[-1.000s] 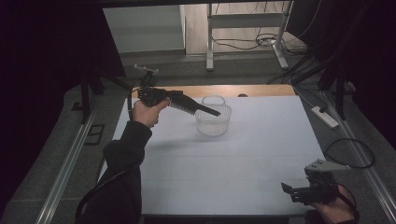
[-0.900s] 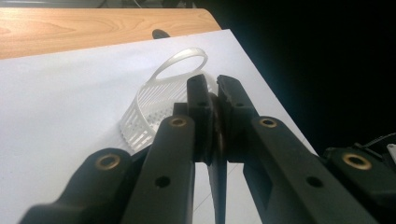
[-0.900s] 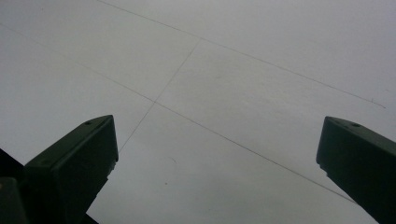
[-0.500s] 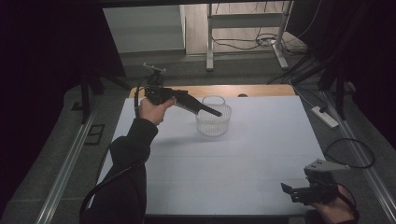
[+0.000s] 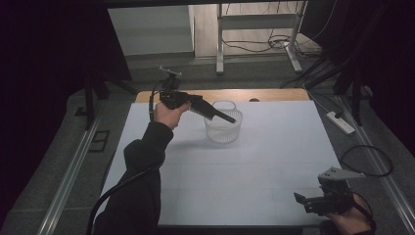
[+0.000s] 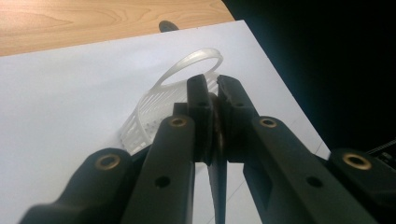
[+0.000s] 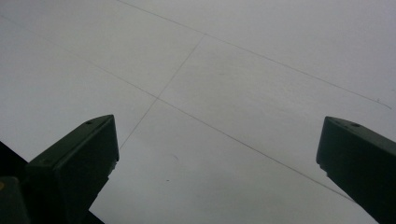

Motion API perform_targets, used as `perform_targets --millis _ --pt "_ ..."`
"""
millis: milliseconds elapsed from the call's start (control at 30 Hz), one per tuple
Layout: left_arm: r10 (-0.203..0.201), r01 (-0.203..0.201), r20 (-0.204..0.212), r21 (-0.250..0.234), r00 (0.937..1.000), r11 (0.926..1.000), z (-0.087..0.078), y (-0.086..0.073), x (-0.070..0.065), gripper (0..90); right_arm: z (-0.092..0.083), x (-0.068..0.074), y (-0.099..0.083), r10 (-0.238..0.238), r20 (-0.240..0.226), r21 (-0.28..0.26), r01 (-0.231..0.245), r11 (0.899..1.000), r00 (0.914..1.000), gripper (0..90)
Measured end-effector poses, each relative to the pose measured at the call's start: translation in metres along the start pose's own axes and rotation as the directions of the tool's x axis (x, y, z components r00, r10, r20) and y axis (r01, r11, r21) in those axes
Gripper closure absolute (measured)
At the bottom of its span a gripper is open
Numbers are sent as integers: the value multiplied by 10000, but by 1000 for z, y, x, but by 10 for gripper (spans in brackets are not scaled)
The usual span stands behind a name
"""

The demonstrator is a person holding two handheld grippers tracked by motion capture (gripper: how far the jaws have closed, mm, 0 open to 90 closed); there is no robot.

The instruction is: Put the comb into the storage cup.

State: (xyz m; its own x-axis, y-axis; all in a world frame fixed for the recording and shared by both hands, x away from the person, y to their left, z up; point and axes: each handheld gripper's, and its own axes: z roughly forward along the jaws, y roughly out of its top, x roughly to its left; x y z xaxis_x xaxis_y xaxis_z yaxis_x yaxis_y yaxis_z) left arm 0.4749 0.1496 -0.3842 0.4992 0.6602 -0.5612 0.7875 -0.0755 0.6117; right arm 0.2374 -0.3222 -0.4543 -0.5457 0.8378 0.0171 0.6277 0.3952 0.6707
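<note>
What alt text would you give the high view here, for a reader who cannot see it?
A person's left tongs, jaws closed, reach over the rim of a small white basket near the far edge of a white table. The right tongs rest open at the near right corner, away from the basket.

Dim workroom around a white-topped table

Grey floor, a metal frame's legs, loose cables and a power strip.

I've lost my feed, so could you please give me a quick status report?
Left hand-held gripper shut, tips over the white basket. Right hand-held gripper open, near table edge. Nothing in the way.
</note>
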Motion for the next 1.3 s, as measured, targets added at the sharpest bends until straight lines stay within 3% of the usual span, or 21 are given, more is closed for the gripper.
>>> perform_targets --millis 933,1300 --pt "-507 519 -343 353 9981 9980 31 -6 17 835 2 0 0 -76 -94 194 78 9998 9999 0" --pt "-844 848 -249 129 9961 9963 32 -13 26 831 3 0 1 -98 -115 286 102 9995 9999 0"
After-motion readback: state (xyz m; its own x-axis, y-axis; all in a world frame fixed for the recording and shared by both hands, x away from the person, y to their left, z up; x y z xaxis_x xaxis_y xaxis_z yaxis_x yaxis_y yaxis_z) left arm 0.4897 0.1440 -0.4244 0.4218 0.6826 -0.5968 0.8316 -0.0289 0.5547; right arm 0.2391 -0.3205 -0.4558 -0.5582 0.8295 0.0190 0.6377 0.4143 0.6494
